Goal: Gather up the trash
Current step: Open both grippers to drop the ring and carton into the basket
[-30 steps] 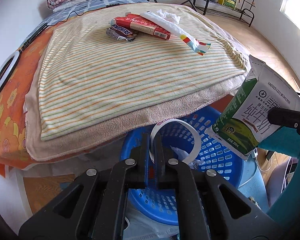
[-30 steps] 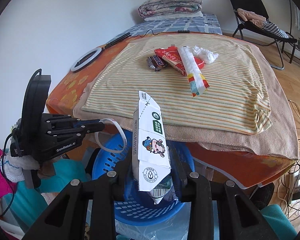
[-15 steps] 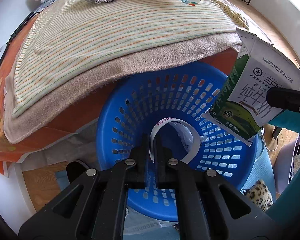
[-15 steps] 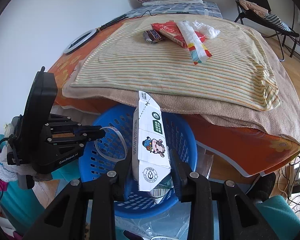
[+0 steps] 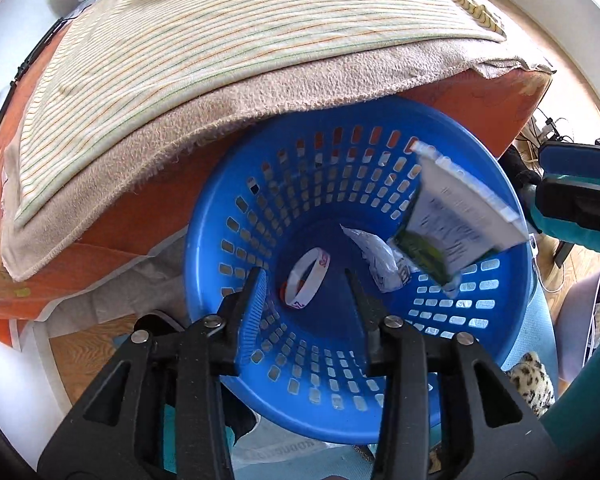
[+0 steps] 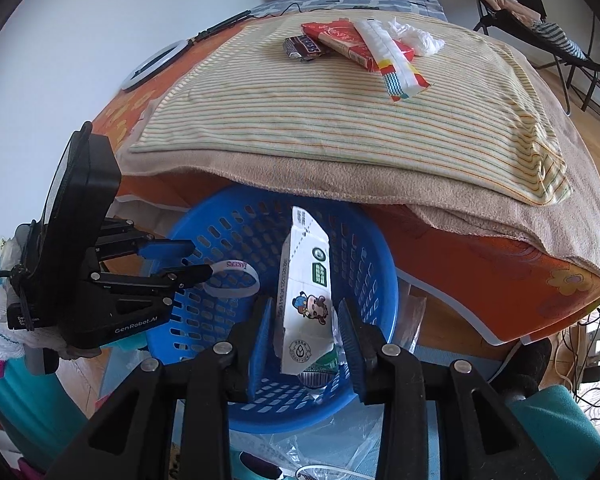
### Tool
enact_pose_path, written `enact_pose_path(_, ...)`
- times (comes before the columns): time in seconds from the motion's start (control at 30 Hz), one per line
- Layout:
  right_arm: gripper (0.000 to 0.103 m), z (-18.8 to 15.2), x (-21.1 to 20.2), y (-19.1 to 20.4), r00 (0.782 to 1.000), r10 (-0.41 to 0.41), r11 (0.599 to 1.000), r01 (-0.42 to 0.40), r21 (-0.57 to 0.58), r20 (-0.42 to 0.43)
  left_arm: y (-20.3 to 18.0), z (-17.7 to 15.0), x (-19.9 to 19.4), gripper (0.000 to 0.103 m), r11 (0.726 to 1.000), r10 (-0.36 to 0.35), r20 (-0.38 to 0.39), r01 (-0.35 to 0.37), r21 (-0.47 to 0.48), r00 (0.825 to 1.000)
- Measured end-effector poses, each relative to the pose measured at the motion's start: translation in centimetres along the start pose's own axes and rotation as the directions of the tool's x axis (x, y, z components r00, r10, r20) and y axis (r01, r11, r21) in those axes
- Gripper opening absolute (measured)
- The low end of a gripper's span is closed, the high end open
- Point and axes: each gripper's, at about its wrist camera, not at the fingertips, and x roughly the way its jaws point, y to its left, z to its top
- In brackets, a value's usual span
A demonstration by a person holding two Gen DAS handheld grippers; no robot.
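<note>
Left wrist view: left gripper (image 5: 306, 280) points down into the blue basket (image 5: 512, 320), jaws opening, nothing pressed between them; the white wristband (image 5: 306, 282) lies loose below them in the basket beside a crumpled wrapper (image 5: 380, 258). Milk carton (image 5: 456, 226) shows blurred and tilted over the basket's right wall. Risk: it could catch the rim and tip outside. Right gripper is cut off at the frame edge here.

Right wrist view: right gripper (image 6: 305, 326) has jaws opening, carton (image 6: 306, 300) between them with gaps on both sides, so released. Whether it has landed can't be told; the basket bottom is hidden behind it. More trash sits on the bed (image 6: 480, 264): candy bar (image 6: 304, 48), red packet (image 6: 352, 44), striped wrapper (image 6: 396, 62), tissue (image 6: 414, 38). Basket's far rim is tucked under the blanket edge (image 6: 340, 172).
</note>
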Motion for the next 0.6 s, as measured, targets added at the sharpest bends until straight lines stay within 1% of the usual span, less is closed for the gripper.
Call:
enact_pose_path(0.1, 0.04, 0.0, 0.0, 0.2, 1.0, -0.003, 1.0, 0.003, -0.006, 0.002, 0.1, 0.0, -0.2, 0.039, 1.0, 0.001, 0.001, -0.001, -0.001, 1.0)
enact_pose_path(0.17, 0.048, 0.0, 0.0, 0.2, 1.0, -0.008, 1.0, 0.008, -0.008, 0.001, 0.2, 0.0, -0.2, 0.039, 1.0, 0.0, -0.003, -0.001, -0.006, 1.0)
enact_pose_path(0.3, 0.057, 0.2, -0.1, 0.3, 1.0, -0.024, 1.0, 0.024, -0.016, 0.01, 0.4, 0.0, -0.2, 0.041, 1.0, 0.002, -0.005, -0.002, -0.012, 1.0)
enact_pose_path(0.37, 0.064, 0.2, -0.2, 0.4, 0.999, -0.034, 0.999, 0.034, -0.019, 0.013, 0.5, 0.1, -0.4, 0.052, 1.0, 0.003, 0.001, -0.003, -0.019, 1.0)
enact_pose_path(0.47, 0.07, 0.2, -0.3, 0.4, 0.999, -0.047, 0.999, 0.047, -0.019, 0.017, 0.7, 0.3, -0.8, 0.054, 1.0, 0.002, 0.013, -0.002, -0.027, 1.0)
enact_pose_path(0.6, 0.071, 0.4, -0.6, 0.5, 0.998, -0.062, 0.998, 0.063, -0.024, 0.025, 1.2, 0.8, -1.3, 0.054, 0.999, -0.003, 0.024, 0.004, -0.04, 1.0)
